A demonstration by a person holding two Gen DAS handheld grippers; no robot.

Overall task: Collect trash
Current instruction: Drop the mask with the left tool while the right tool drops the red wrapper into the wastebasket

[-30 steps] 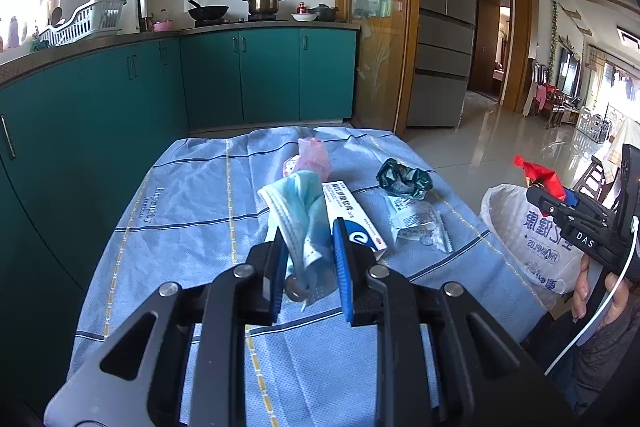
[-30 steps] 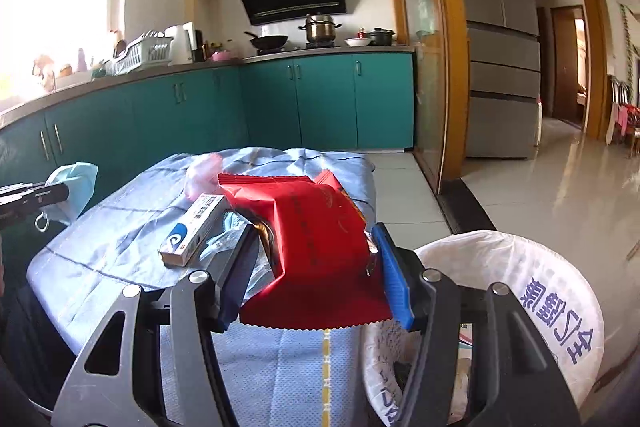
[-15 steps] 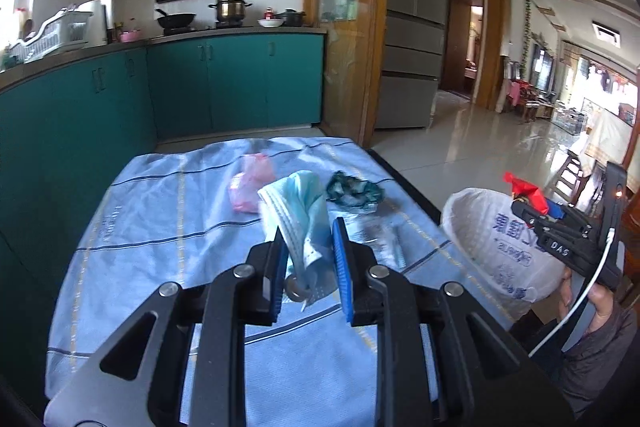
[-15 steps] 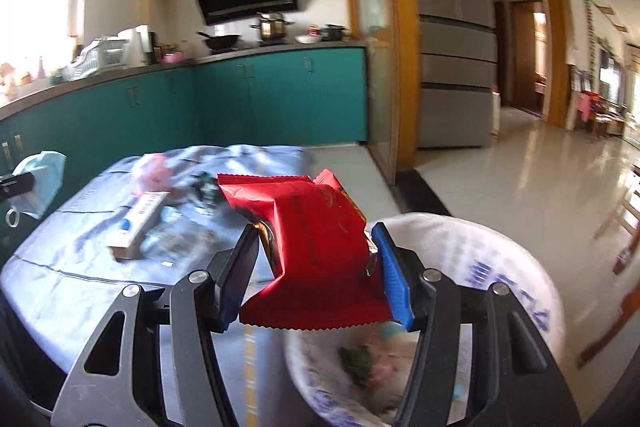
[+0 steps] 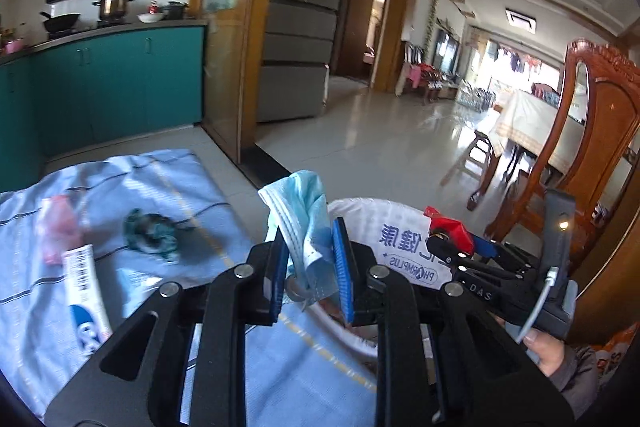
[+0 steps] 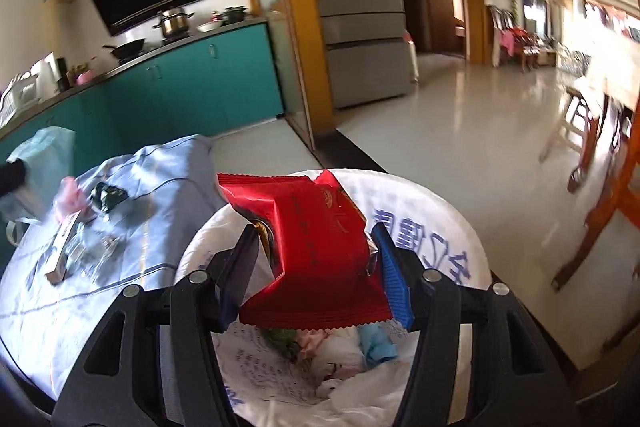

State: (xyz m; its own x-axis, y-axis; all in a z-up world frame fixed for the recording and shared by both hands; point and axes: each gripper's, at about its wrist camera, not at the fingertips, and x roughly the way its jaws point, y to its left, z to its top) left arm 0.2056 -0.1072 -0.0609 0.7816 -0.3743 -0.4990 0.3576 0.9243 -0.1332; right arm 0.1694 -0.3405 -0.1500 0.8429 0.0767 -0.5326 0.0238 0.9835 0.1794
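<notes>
Both loads have been swung off the table toward the white bag (image 6: 420, 211). The red wrapper (image 6: 316, 251), clamped in the right gripper (image 6: 314, 279), is now hung directly over the bag's mouth, ready for release. The blue mask (image 5: 304, 227), pinched by the left gripper (image 5: 310, 271), is brought to the rim, the bag at two o'clock. A box (image 5: 86, 303) and scraps are left on the cloth (image 5: 192, 187).

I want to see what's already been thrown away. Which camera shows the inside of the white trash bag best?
The right wrist view: it looks down into the white trash bag, showing crumpled scraps under the red wrapper. The left wrist view shows only the bag's rim and printed side behind the blue face mask.
</notes>
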